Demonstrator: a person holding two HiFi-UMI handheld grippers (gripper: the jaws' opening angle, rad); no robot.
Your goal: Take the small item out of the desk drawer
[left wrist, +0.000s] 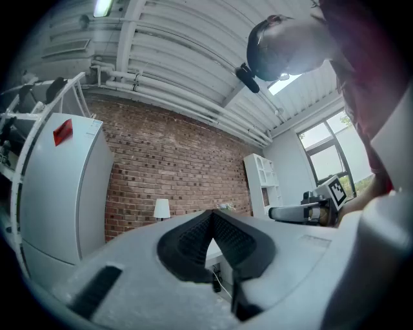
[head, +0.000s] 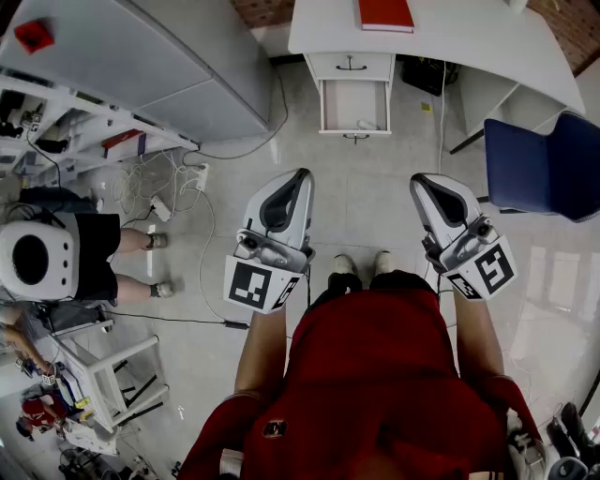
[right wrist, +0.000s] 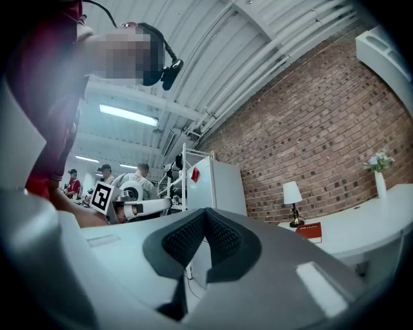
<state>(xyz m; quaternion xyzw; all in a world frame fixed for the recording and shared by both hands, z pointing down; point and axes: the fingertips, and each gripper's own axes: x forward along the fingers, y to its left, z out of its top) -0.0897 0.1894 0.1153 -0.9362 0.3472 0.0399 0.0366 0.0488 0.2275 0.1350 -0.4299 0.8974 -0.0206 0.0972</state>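
The white desk [head: 469, 37] stands at the far end of the floor with its lower drawer [head: 354, 105] pulled open. A small pale item [head: 367, 125] lies near the drawer's front right. Both grippers hang at waist height, well short of the desk and pointing toward it. My left gripper [head: 303, 174] is shut, its jaw tips meeting with nothing between them, and so it looks in the left gripper view [left wrist: 211, 213]. My right gripper [head: 418, 179] is shut and empty too, which its own view [right wrist: 205, 211] confirms.
A red book [head: 385, 14] lies on the desk. A blue chair [head: 548, 169] stands at the right, a grey cabinet [head: 141, 56] at the upper left. Cables and a power strip [head: 169, 192] trail on the floor. A person [head: 56, 258] sits at the left.
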